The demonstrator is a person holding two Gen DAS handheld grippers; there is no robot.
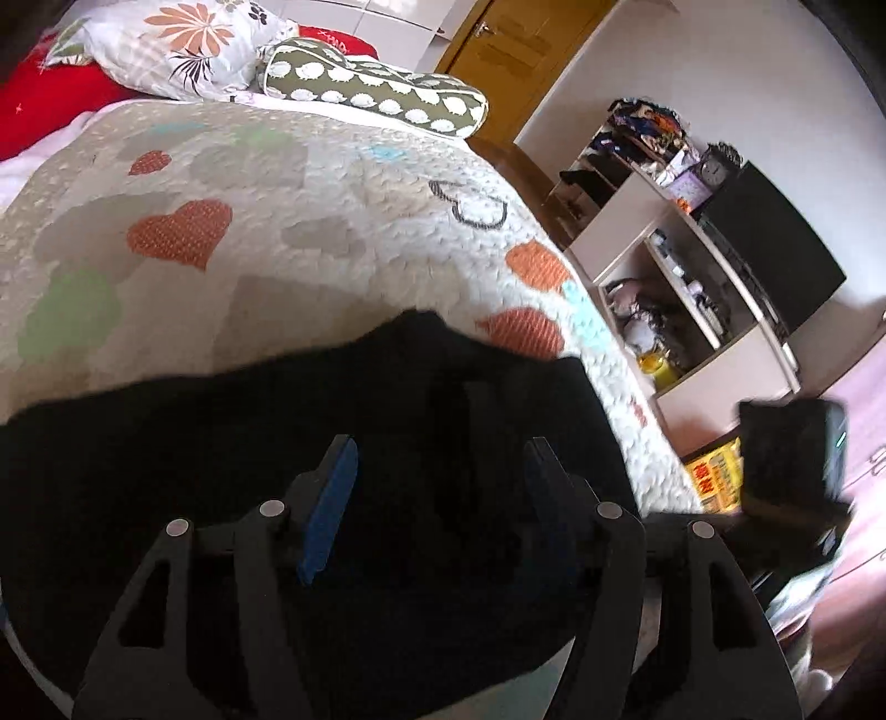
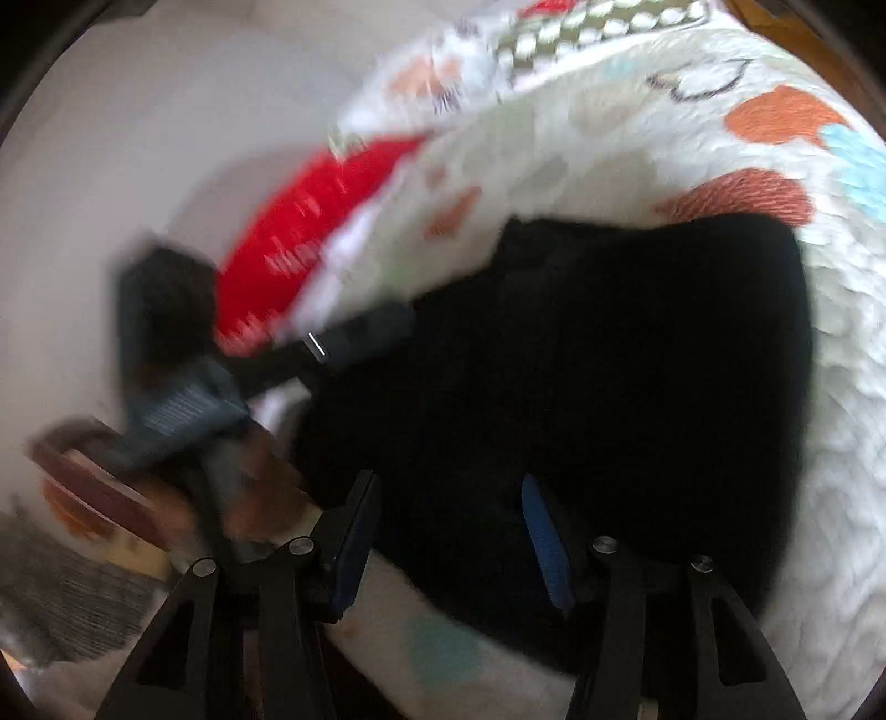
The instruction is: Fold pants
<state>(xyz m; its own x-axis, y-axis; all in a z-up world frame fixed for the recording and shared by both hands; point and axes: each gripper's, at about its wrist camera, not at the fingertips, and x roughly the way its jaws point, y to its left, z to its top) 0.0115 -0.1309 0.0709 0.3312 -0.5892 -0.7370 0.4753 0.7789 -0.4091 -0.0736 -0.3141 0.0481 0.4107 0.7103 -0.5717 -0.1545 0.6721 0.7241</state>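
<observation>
Black pants (image 1: 310,421) lie in a folded dark mass on the quilted bedspread (image 1: 310,221) near the bed's edge. They also show in the right wrist view (image 2: 637,354). My left gripper (image 1: 440,465) is open above the pants, its blue-padded fingers (image 1: 332,498) spread wide with nothing between them. My right gripper (image 2: 451,531) is open too, over the near edge of the pants and empty. The right wrist view is blurred by motion. The other gripper and the hand that holds it (image 2: 183,387) show at its left.
Pillows (image 1: 183,44) and a red cushion (image 1: 50,105) lie at the head of the bed. A shelf unit (image 1: 681,299) with clutter and a black screen (image 1: 775,243) stand to the right of the bed. A yellow packet (image 1: 714,476) lies on the floor.
</observation>
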